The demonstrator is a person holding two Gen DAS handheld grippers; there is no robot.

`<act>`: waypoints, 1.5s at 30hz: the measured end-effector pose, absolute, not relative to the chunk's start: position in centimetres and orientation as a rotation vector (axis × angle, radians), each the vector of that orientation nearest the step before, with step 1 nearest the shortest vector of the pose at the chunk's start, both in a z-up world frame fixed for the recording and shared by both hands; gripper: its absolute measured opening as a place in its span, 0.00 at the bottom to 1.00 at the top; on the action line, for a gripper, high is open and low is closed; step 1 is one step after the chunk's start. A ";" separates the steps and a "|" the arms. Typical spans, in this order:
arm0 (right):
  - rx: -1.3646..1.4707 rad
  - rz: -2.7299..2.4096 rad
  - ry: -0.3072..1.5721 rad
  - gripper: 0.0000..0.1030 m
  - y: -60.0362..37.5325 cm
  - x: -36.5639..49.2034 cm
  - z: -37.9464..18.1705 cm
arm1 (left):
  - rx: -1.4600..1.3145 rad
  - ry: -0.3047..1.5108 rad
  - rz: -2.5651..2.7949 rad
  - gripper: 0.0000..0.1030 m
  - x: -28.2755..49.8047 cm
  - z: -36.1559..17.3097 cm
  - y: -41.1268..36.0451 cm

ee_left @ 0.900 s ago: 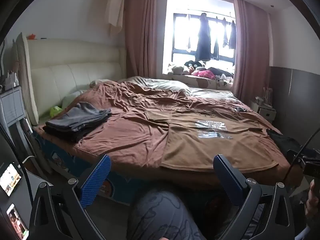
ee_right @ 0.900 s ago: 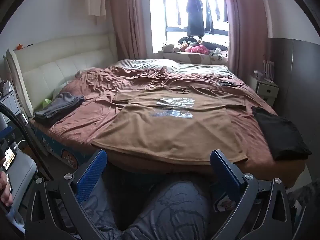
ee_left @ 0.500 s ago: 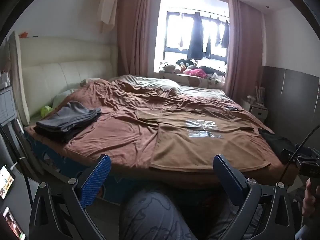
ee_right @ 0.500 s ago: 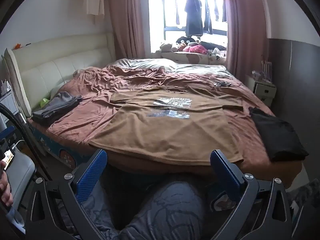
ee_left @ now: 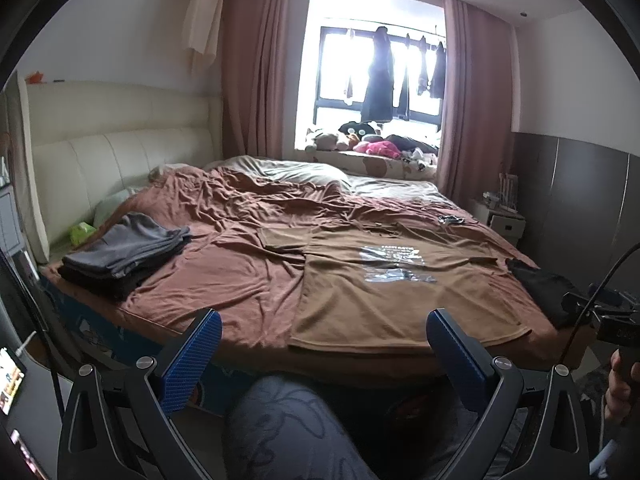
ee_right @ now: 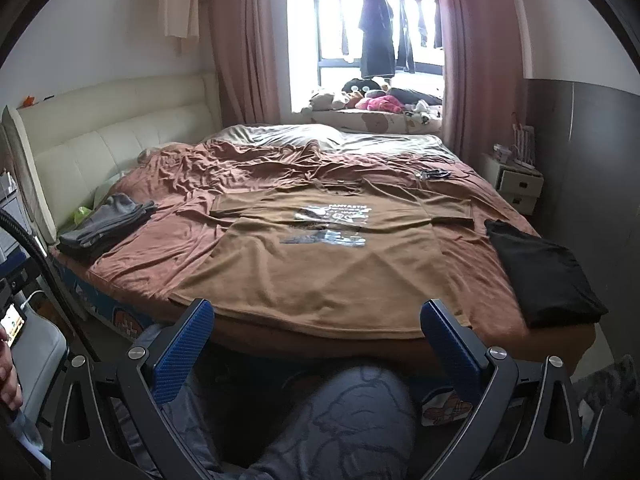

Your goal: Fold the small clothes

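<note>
Since the earlier frames both views have shifted slightly, with the bed sitting a little differently in each. The left gripper (ee_left: 322, 336) and right gripper (ee_right: 316, 326) are spread wide and hold nothing, hovering short of the bed (ee_right: 248, 256). The brown T-shirt (ee_right: 332, 264) lies flat at its near edge, folded grey clothes (ee_right: 106, 226) far left, a black garment (ee_right: 544, 276) right.

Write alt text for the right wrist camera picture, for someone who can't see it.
A brown printed T-shirt lies spread flat, print up, on a bed with a rumpled rust-brown cover, beyond the open blue-padded right gripper. A folded black garment lies at its right, a stack of folded grey clothes far left by the cream headboard.
</note>
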State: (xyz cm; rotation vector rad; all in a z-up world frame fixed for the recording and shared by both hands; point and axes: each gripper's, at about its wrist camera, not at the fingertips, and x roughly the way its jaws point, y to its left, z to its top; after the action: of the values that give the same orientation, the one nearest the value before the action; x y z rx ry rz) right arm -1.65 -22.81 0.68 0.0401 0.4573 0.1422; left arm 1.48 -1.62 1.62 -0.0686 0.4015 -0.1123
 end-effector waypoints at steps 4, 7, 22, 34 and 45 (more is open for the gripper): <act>0.035 0.141 0.465 1.00 -22.9 -1.4 0.8 | -0.074 0.400 -0.116 1.00 1.8 1.9 -1.7; 0.037 0.136 0.469 1.00 -23.0 -1.0 1.0 | -0.068 0.392 -0.120 1.00 1.8 2.1 -1.8; 0.044 0.107 0.481 1.00 -22.6 -0.7 1.5 | -0.071 0.392 -0.129 1.00 1.3 2.4 -1.3; 0.042 0.112 0.474 1.00 -22.6 -1.2 1.7 | -0.069 0.387 -0.134 1.00 0.8 2.5 -1.1; 0.046 0.113 0.469 1.00 -23.0 -1.9 1.8 | -0.068 0.399 -0.134 1.00 0.2 2.3 -0.6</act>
State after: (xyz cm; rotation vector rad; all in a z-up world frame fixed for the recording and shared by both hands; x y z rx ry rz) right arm -1.91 -22.99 1.78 0.0456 0.4693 0.1126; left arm 0.18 -0.57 2.34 -0.0678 0.3992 -0.1340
